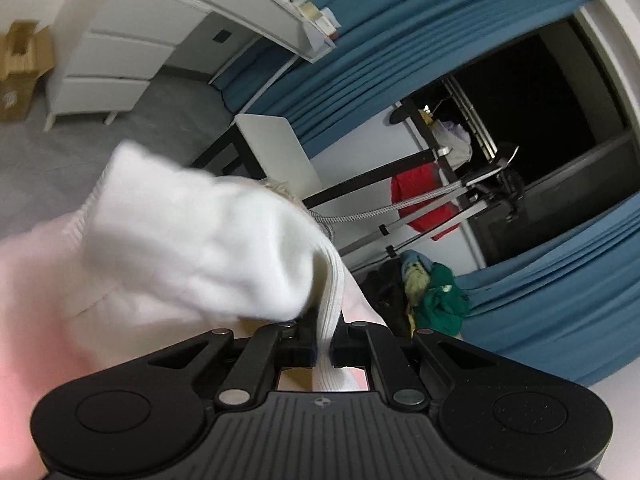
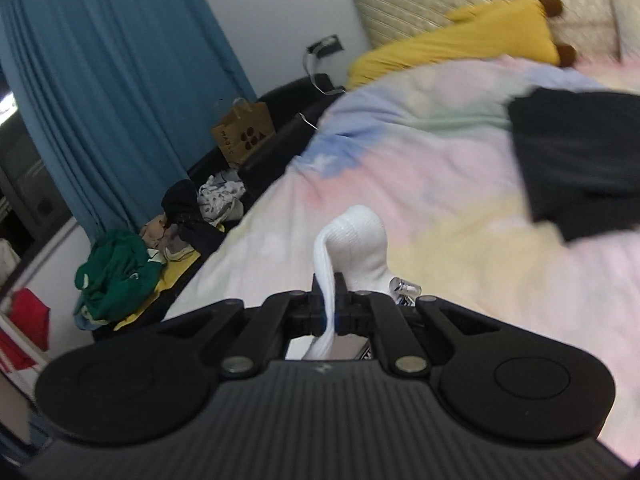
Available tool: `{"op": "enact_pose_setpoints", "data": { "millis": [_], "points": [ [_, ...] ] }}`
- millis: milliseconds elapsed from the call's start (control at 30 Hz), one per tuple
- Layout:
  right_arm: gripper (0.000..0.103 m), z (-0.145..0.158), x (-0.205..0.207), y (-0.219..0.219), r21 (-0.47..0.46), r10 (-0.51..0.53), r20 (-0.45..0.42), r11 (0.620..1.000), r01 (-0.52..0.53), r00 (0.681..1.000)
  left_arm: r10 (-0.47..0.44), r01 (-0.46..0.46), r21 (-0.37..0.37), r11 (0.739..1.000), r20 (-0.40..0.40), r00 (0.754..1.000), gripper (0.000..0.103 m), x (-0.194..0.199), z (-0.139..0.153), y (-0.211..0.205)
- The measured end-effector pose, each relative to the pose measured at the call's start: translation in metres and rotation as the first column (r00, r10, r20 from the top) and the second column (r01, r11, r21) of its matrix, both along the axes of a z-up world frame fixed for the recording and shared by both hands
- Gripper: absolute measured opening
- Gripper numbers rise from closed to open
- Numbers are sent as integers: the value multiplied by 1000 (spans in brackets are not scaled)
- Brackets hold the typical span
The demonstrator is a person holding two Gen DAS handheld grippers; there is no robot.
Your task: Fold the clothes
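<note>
A white sock (image 1: 208, 240) hangs blurred in front of the left wrist camera, its ribbed cuff pinched in my left gripper (image 1: 326, 344), which is shut on it. In the right wrist view my right gripper (image 2: 330, 312) is shut on a white sock (image 2: 356, 248) whose rounded end bulges up beyond the jaws. Both are lifted over the pastel bedspread (image 2: 420, 168). A dark garment (image 2: 580, 160) lies flat on the bed to the right.
A heap of clothes, a green garment (image 2: 116, 276) among them, lies beside the bed near blue curtains (image 2: 120, 80). A yellow pillow (image 2: 460, 44) rests by the headboard. A white drawer unit (image 1: 112, 60), a white table (image 1: 276, 152) and a clothes rack (image 1: 452, 184) stand across the room.
</note>
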State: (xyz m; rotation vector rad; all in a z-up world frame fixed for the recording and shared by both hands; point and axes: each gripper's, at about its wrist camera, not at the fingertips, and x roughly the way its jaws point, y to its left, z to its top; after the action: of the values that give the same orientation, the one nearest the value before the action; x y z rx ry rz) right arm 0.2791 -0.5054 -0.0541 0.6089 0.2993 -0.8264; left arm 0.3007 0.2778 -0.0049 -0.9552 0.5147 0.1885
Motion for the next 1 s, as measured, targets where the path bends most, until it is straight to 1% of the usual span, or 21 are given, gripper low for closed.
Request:
{"op": "enact_pose_setpoints", "data": {
  "millis": [67, 133, 200, 267, 333, 400, 433, 500, 533, 567, 600, 633, 667, 700, 733, 767, 800, 833, 867, 933, 1000],
  "points": [
    [5, -11, 42, 5, -55, 5, -39, 998, -7, 999, -6, 8, 40, 999, -40, 999, 6, 46, -12, -6],
    [5, -31, 82, 8, -106, 2, -89, 994, -12, 996, -25, 30, 66, 997, -84, 996, 6, 88, -27, -9],
    [5, -56, 115, 8, -129, -2, -142, 991, -16, 990, -45, 57, 89, 994, -129, 991, 6, 122, -43, -8],
    [5, -82, 140, 9, -150, 4, -200, 988, -35, 980, -68, 87, 112, 990, -167, 984, 7, 150, -56, -10],
    [5, -109, 156, 8, -153, 10, -254, 987, -51, 967, -87, 112, 132, 985, -188, 978, 10, 162, -70, -8],
    [6, -128, 161, 4, -121, 22, -275, 991, -57, 961, -103, 130, 133, 983, -195, 975, 11, 165, -78, -6],
    [8, -131, 162, 1, -99, 37, -275, 993, -66, 961, -110, 136, 127, 983, -193, 975, 12, 164, -82, -4],
    [10, -136, 161, -6, -51, 70, -268, 995, -87, 961, -129, 148, 106, 983, -163, 978, 16, 157, -83, 0],
    [14, -134, 158, -7, -24, 79, -246, 996, -88, 966, -139, 154, 95, 983, -147, 979, 23, 153, -83, 2],
    [24, -130, 151, -8, 11, 89, -218, 996, -88, 972, -141, 154, 92, 984, -135, 981, 27, 143, -82, 5],
    [30, -124, 143, -10, 52, 84, -204, 996, -75, 975, -143, 154, 91, 984, -123, 982, 36, 131, -81, 7],
    [40, -117, 133, -11, 86, 89, -179, 993, -74, 980, -143, 154, 98, 983, -106, 984, 43, 121, -77, 7],
    [49, -110, 123, -11, 104, 103, -151, 991, -88, 983, -142, 152, 110, 982, -94, 985, 49, 110, -73, 5],
    [54, -102, 111, -8, 102, 125, -122, 988, -113, 985, -140, 149, 123, 981, -83, 987, 58, 98, -70, 4],
    [61, -96, 96, -6, 105, 135, -95, 987, -125, 986, -136, 145, 136, 980, -76, 988, 69, 82, -68, 2],
    [65, -91, 81, -5, 111, 141, -68, 985, -133, 988, -134, 142, 142, 980, -70, 989, 74, 65, -67, 1],
    [67, -86, 65, -3, 116, 147, -42, 983, -141, 988, -133, 139, 135, 981, -55, 990, 75, 47, -69, 2],
    [71, -83, 49, -3, 155, 150, -5, 977, -147, 989, -129, 135, 113, 984, -56, 990, 75, 28, -72, 2],
    [72, -82, 31, -3, 203, 149, 35, 967, -154, 988, -126, 131, 88, 987, -59, 990, 77, 9, -75, 3],
    [72, -83, -3, -5, 316, 142, 112, 933, -170, 984, -118, 120, 31, 992, -65, 991, 79, -26, -84, 7],
    [74, -87, -37, -1, 395, 131, 168, 899, -189, 977, -115, 112, -43, 993, -71, 991, 79, -53, -92, 17]
  ]
}}
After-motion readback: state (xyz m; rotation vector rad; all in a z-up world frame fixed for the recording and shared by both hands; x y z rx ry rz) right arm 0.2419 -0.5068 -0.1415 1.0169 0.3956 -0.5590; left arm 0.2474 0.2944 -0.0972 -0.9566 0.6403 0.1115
